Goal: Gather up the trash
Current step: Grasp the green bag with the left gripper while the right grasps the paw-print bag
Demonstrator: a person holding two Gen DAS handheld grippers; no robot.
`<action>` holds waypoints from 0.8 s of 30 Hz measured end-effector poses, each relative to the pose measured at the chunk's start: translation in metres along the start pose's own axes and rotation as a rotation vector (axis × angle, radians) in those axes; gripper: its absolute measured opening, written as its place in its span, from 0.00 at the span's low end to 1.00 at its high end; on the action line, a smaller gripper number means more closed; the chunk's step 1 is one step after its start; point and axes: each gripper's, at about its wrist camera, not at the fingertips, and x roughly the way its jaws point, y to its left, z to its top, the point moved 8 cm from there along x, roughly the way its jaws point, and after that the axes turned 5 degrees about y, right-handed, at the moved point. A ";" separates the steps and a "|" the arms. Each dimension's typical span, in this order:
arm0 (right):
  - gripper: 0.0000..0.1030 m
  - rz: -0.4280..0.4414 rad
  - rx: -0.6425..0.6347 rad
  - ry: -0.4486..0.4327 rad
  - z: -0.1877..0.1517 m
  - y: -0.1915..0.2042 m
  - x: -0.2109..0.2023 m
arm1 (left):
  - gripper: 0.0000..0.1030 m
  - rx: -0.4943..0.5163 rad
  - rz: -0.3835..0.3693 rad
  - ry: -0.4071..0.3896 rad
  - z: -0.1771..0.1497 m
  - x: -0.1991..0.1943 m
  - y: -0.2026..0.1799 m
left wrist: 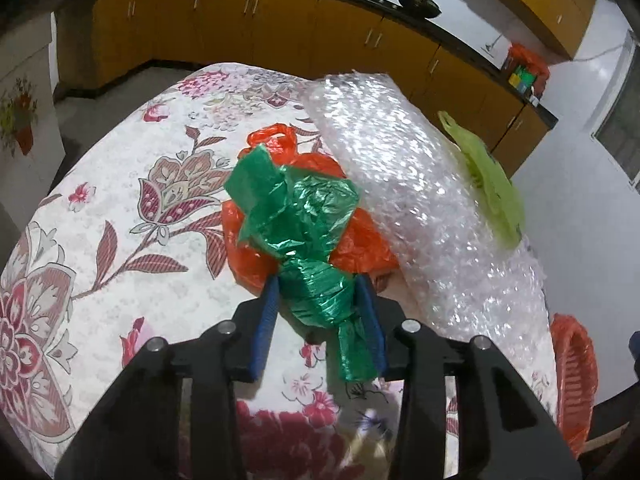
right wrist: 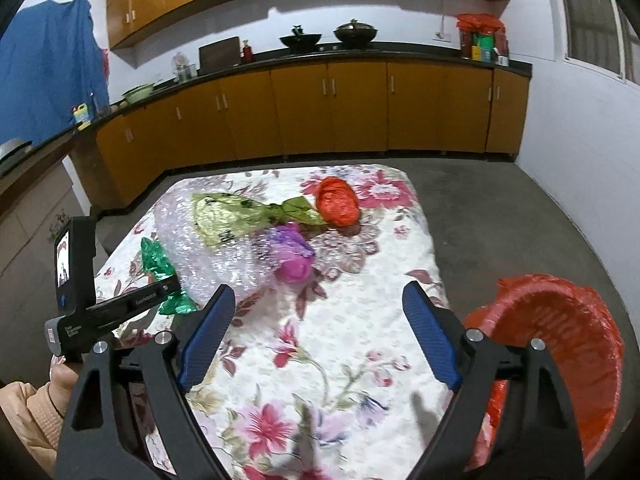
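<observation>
Left hand-held gripper [left wrist: 320, 304], at 6 o'clock in its own view, pinching the twisted neck of a crumpled green plastic bag [left wrist: 304, 220], both blue pads against the gathered film; bulk of the bag fanning toward 12 o'clock over an orange plastic bag [left wrist: 360, 244] beneath it. Gripped at the narrow twist probably because thin film bunches there and gives the pads something firm.

Just to 3 o'clock of the green bag, a large sheet of bubble wrap [left wrist: 408, 184], with a lime-green bag [left wrist: 492, 188] on its far edge. All resting on a floral-clothed tabletop [left wrist: 120, 200].

Right hand-held gripper [right wrist: 316, 312] spread wide, nothing between the pads, hovering over bare cloth and pointed toward a purple wad [right wrist: 292, 252] at about 12 o'clock, seemingly next in line. Further back, at about 1 o'clock, a balled orange bag [right wrist: 338, 202].

Red-lined bin [right wrist: 560, 360] at 4 o'clock in the right view, beside the tabletop edge, mouth up and open: placed within easy reach for dropping each piece.

No trash visible in the lined bin's shown part; collection judged barely begun.
</observation>
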 end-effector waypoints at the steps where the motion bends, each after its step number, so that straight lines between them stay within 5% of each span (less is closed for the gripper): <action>1: 0.83 0.002 -0.004 0.002 0.000 0.003 0.002 | 0.39 0.001 0.001 0.000 0.001 0.001 0.000; 17: 0.77 0.016 -0.022 0.012 0.009 0.017 0.025 | 0.26 0.098 0.065 -0.042 0.003 -0.002 0.000; 24: 0.60 0.066 -0.002 0.014 0.044 0.030 0.063 | 0.26 0.111 0.138 -0.098 0.005 -0.031 0.030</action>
